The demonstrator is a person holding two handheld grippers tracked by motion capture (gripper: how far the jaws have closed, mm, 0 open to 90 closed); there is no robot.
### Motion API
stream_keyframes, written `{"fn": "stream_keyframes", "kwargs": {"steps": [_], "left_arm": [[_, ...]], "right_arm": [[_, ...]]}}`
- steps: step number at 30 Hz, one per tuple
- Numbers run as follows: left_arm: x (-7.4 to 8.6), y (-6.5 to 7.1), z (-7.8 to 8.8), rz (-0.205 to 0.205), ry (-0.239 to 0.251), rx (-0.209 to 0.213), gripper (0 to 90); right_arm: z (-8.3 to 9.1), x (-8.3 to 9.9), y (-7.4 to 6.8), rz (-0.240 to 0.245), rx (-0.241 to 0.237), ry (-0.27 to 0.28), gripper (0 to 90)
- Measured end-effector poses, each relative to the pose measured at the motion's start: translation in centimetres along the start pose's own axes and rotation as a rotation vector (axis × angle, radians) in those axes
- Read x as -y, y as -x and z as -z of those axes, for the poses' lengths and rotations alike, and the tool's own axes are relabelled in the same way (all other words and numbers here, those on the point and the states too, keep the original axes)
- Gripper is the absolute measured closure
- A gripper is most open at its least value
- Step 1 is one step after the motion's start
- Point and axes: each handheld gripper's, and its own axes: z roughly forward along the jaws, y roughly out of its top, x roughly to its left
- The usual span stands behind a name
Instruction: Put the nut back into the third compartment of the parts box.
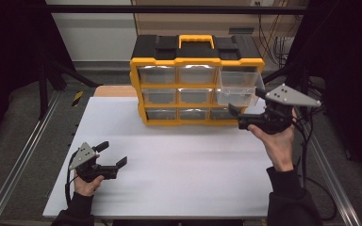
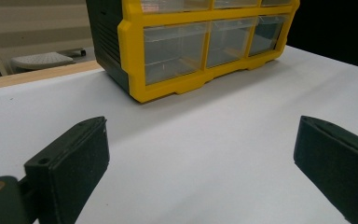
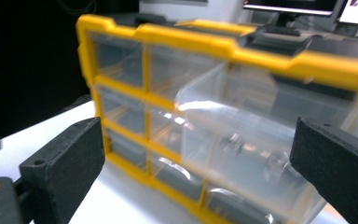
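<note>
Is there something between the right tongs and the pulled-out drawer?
Nothing visible. The right tongs stand open just in front of the pulled-out drawer at the organizer's top right, with no object between them.

organizer (image 1: 196,84): glossy yellow plastic frame | drawer (image 1: 238,85): clear glossy plastic | table (image 1: 179,165): matt white, smooth

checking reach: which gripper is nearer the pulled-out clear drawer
Right. The right gripper sits open just beside the pulled-out drawer; the left gripper rests far back across the table.

No readable text, label or number anywhere.
</note>
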Motion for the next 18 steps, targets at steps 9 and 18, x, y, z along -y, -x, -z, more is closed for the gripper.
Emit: {"fn": "stream_keyframes", "kwargs": {"steps": [9,18], "left_arm": [[0.0,0.1,0.0,-0.001,-0.001,0.004,3.0],[0.1,0.1,-0.1,-0.005,-0.002,0.004,2.9]], "right_arm": [[0.3,7.2,-1.3,-0.046,-0.064,-0.039,2.6],[0.1,13.7,-0.8,-0.108,-0.100,-0.114,3.3]]}}
